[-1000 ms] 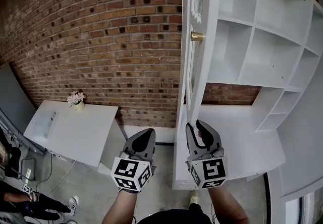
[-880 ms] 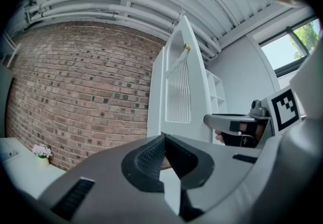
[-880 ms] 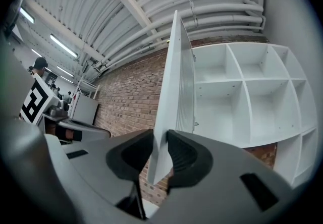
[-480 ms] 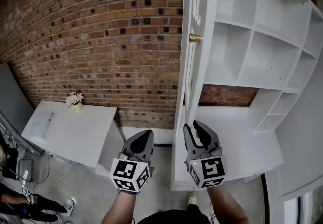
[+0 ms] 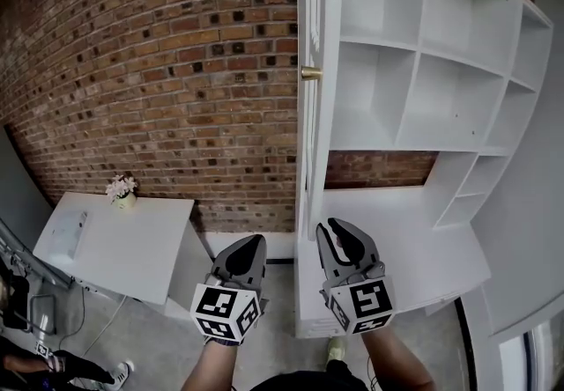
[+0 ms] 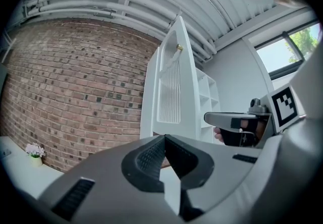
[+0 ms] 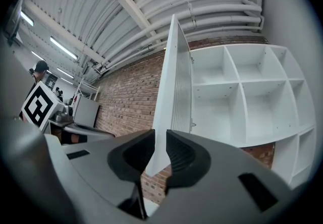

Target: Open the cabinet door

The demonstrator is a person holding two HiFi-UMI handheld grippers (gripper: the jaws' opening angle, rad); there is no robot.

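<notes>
Your right gripper (image 7: 160, 140) has its jaws clamped on the lower free edge of the cabinet door (image 7: 174, 81). They have just been closing, and the white panel fills the narrow gap between them, its bottom corner dipping down between the pads. Your left gripper (image 6: 164, 140) has its jaws together at the tips with nothing between them, and it is held level just beside the right one, apart from the door. From the head view the door stands swung out from the cabinet (image 5: 423, 72), turned edge-on toward you, with its brass knob (image 5: 311, 73) high on the side facing left. To the right of the door the cabinet's white compartments are exposed, above a white ledge. Behind and to the left runs a brick wall (image 5: 176, 72), and below it, well apart from the door, stands a white table (image 5: 115, 244) with a small pot of flowers (image 5: 119, 188) at its back edge.
</notes>
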